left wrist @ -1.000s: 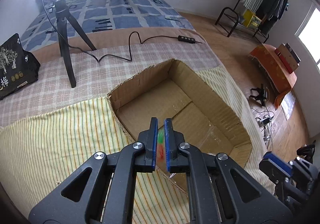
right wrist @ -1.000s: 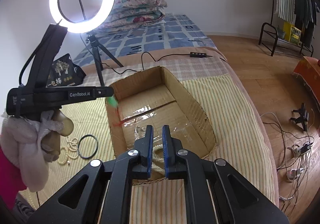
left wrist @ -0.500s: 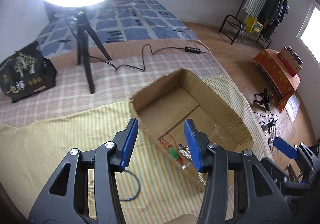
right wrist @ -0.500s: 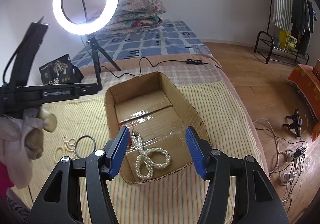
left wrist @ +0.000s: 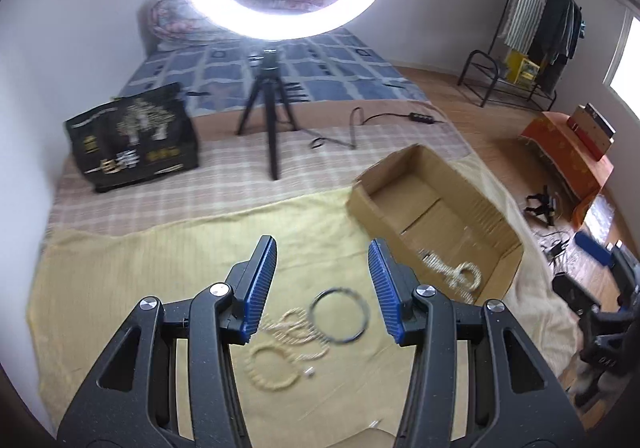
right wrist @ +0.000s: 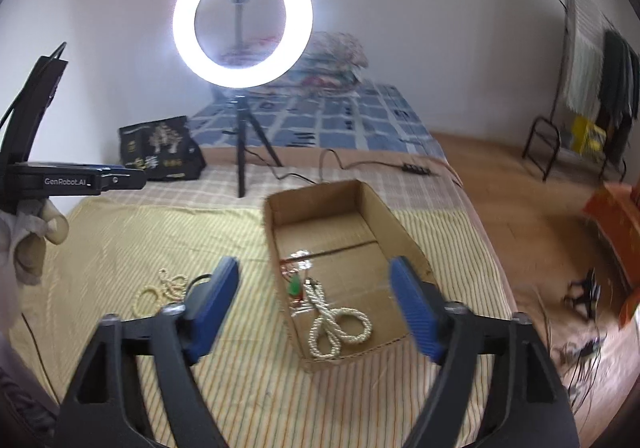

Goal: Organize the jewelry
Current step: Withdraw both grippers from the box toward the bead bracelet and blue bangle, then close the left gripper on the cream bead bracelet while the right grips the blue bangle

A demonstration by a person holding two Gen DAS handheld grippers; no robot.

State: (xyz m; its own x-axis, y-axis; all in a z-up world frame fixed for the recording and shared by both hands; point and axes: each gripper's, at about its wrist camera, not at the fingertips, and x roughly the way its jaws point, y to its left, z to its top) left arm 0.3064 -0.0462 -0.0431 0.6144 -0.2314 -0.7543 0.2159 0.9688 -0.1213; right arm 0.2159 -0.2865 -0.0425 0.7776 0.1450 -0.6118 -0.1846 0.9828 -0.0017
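Note:
My left gripper (left wrist: 322, 286) is open and empty above the yellow striped cloth (left wrist: 120, 272). Below it lie a black ring bangle (left wrist: 340, 315) and a loose pearl strand (left wrist: 280, 352). The cardboard box (left wrist: 496, 224) sits to the right and holds a thick pearl necklace (left wrist: 452, 272). My right gripper (right wrist: 316, 304) is open and empty in front of the box (right wrist: 384, 204). Inside the box lie the pearl necklace (right wrist: 340, 328) and a red cord piece with a green pendant (right wrist: 295, 282). The pearl strand (right wrist: 160, 290) lies left of the box.
A lit ring light on a tripod (right wrist: 242, 24) stands behind the box. A black bag (left wrist: 132, 136) sits at the back left. A cable with a switch (left wrist: 420, 117) runs across the checked blanket. The bed edge drops to the wooden floor (right wrist: 532, 184) on the right.
Both grippers opened. The left one let the red cord piece with the green pendant drop into the box, then swung left over the bangle and pearl strand. The right gripper drew back.

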